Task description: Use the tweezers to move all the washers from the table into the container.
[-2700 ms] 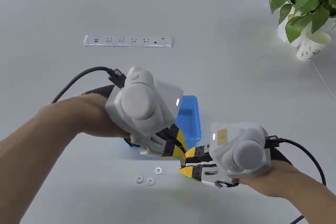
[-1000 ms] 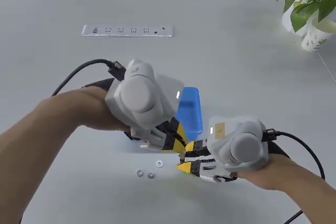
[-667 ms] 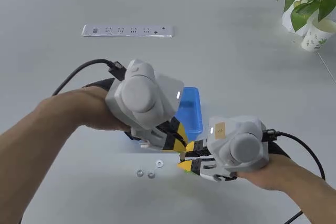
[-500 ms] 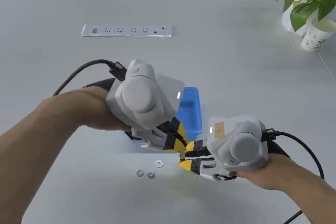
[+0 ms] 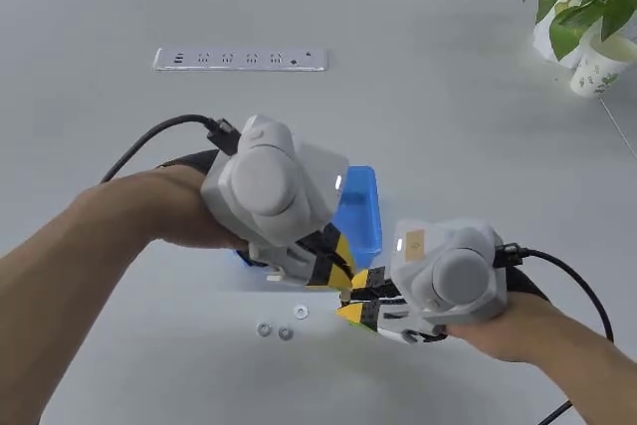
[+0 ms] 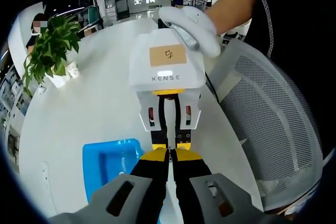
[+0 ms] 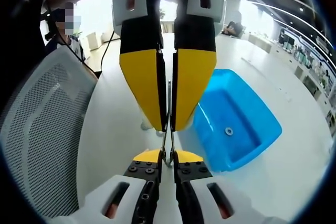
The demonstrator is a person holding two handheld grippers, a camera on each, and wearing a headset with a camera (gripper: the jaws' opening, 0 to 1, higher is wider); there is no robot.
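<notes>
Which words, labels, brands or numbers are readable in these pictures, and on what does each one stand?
"XENSE": printed on the white housing of the right gripper.
Tan sticker above it: a handwritten mark, not legible.
Power strip: markings too small to read.
Plant cup: print too blurred to read.

Left gripper (image 6: 170, 153), right gripper (image 7: 168, 156): white-grey housings (image 5: 264, 181), yellow-black jaws, black cables (image 5: 149, 146), black screws (image 7: 137, 170)
</notes>
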